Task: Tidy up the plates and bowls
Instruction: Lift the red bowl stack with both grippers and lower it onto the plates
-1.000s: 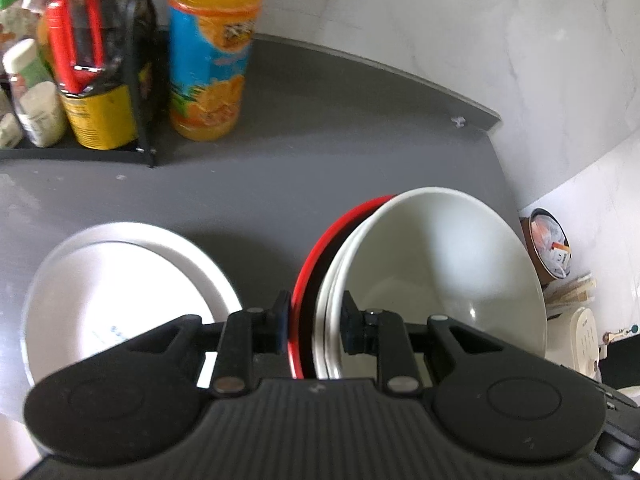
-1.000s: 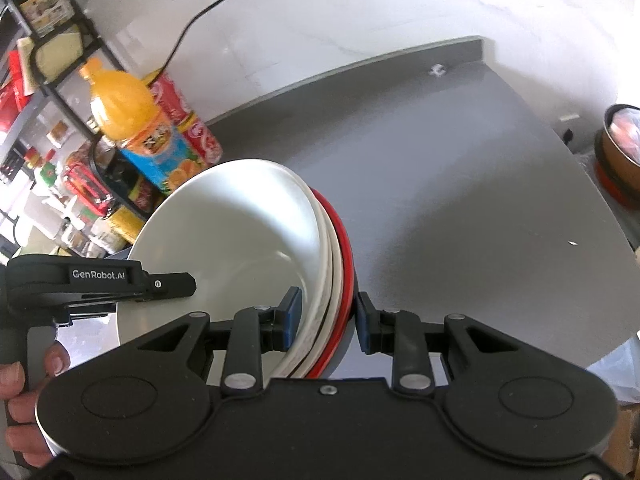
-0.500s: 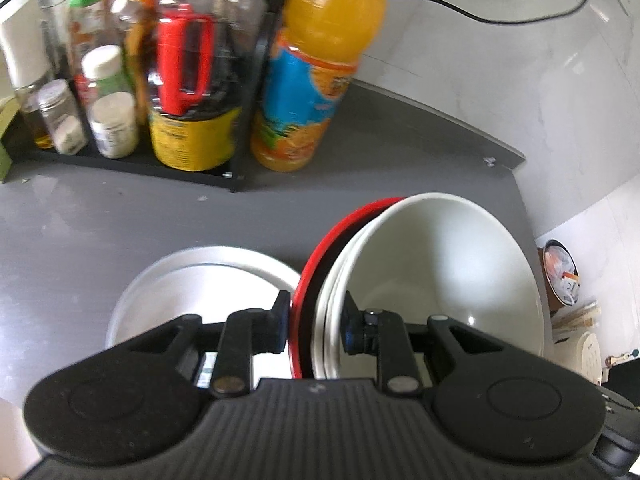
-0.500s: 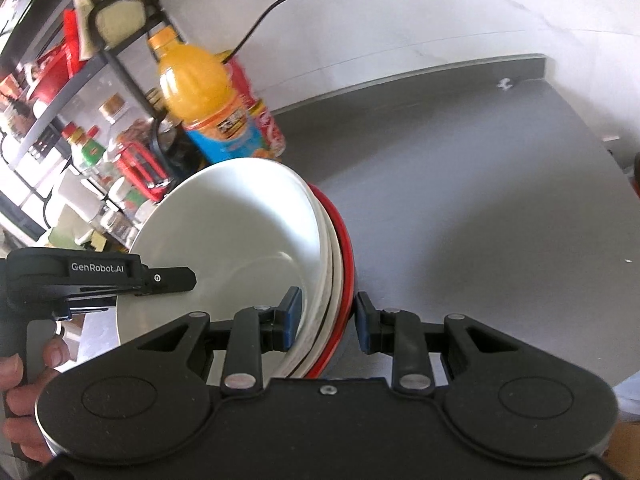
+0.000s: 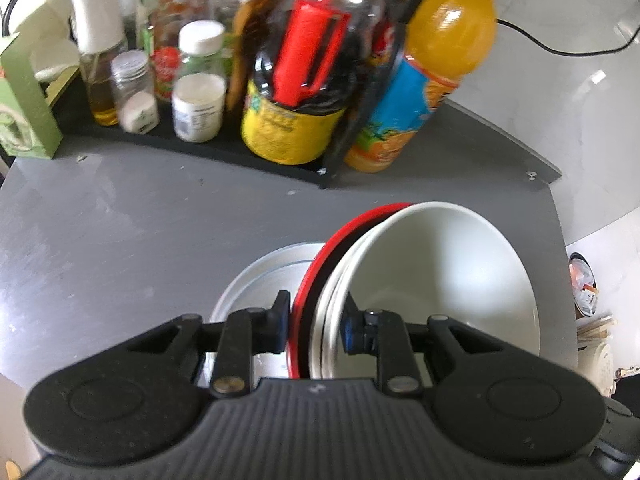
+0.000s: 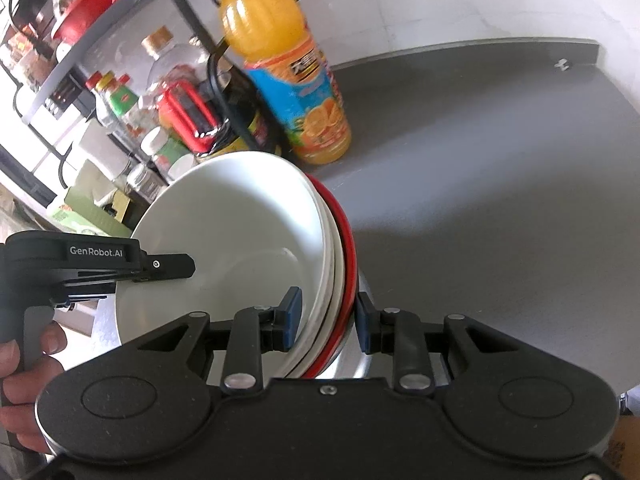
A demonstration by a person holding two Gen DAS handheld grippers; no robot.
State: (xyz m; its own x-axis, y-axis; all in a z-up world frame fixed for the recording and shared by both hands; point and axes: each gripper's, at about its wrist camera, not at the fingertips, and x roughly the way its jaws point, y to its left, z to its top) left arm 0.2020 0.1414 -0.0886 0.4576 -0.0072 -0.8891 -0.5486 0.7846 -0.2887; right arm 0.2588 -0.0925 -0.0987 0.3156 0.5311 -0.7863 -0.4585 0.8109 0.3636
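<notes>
1. Left wrist view: I am holding my left gripper (image 5: 314,326) clamped across the rim of a nested stack, a white bowl (image 5: 444,280) inside a red plate (image 5: 352,232). The stack is tilting on edge, its opening facing right. Directly below and behind it, a white plate (image 5: 260,280) is lying flat on the grey counter (image 5: 120,220), near a bottle rack (image 5: 192,136).

2. Right wrist view: I am gripping the opposite rim with my right gripper (image 6: 326,318), jaws pressing the same stack (image 6: 332,240). The bowl looks smooth, glossy and clean. Both grippers are equally near; the flat plate's rim (image 6: 360,360) is showing just beneath.
</notes>
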